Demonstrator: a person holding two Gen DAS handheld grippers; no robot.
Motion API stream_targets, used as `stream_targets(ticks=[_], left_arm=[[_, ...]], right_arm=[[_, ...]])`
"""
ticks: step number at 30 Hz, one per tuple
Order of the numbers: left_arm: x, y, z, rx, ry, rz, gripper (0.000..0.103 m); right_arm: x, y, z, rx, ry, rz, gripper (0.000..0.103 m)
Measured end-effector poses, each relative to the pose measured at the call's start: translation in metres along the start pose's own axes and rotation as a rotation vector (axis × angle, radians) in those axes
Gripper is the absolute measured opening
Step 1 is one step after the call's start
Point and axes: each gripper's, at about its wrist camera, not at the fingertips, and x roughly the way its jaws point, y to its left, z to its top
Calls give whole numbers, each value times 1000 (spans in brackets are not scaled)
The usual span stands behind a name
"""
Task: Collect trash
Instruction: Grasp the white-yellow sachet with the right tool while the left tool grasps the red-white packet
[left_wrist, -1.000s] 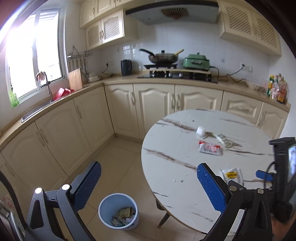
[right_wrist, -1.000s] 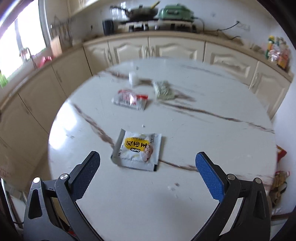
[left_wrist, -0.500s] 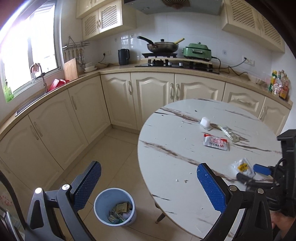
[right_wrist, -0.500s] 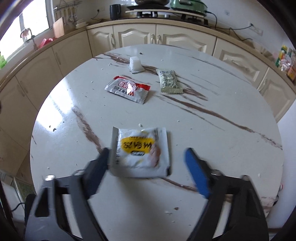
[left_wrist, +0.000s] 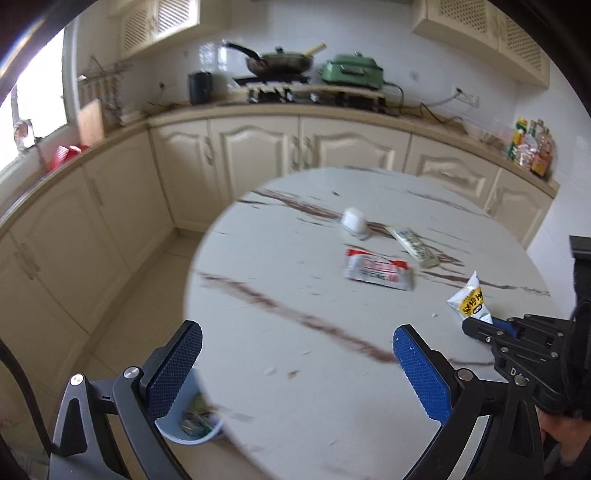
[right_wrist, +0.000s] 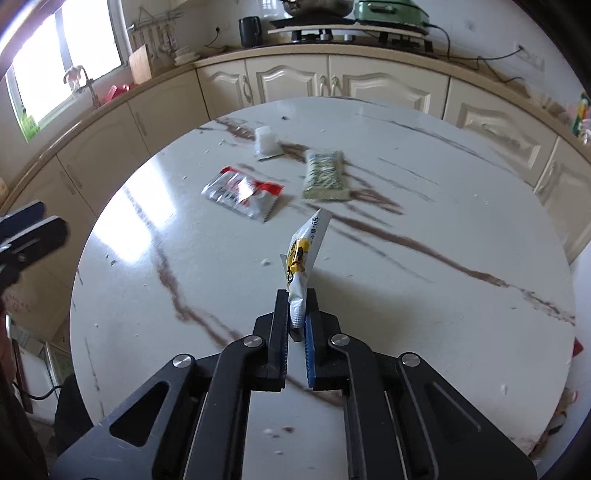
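Since the earlier frame my right gripper (right_wrist: 296, 312) has just closed its jaws on the yellow-and-white packet (right_wrist: 301, 254), now crumpled upright over the round table (right_wrist: 424, 295). My left gripper (left_wrist: 295, 363) stands open, empty. Farther off lie a red-and-white wrapper (right_wrist: 242, 192) and green wrapper (right_wrist: 324, 179). The blue bin (left_wrist: 190, 428) is half hidden beneath the table's edge.

Crumpled yellow-white wrapper (right_wrist: 301, 266), upright, pinched
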Motion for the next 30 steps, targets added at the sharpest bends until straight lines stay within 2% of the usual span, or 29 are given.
stream_targets(ticks=[2,5,7,11,15,19,21,23,25,29,30], left_arm=[[16,-10,13,11,19,-10,102],[47,-27,34,24,66,-67,102],[67,-37,45,32,104,-35,102],[108,-49,68,14,159,-60,102],[143,-54,84,-25,205,-47,101],[165,-63,88,-16,223,-25,99],[171,-67,90,12,199,1,96],[173,-76,86,33,168,-7,89],[170,-78,82,45,149,-22,68],[172,-82,76,76,134,-43,65],[171,-83,75,78,131,-48,58]], right_arm=[[-1,-6,2,11,-15,6,7],[-6,-19,10,27,-47,25,7],[-6,-25,15,28,-47,29,7],[-5,-38,26,36,-68,39,7],[2,-45,31,36,-63,51,7],[8,-48,33,32,-56,63,7],[10,-51,35,35,-57,72,8],[11,-51,36,36,-57,79,8],[12,-51,37,35,-56,89,8],[14,-50,38,32,-54,97,8],[15,-49,39,32,-53,100,8]])
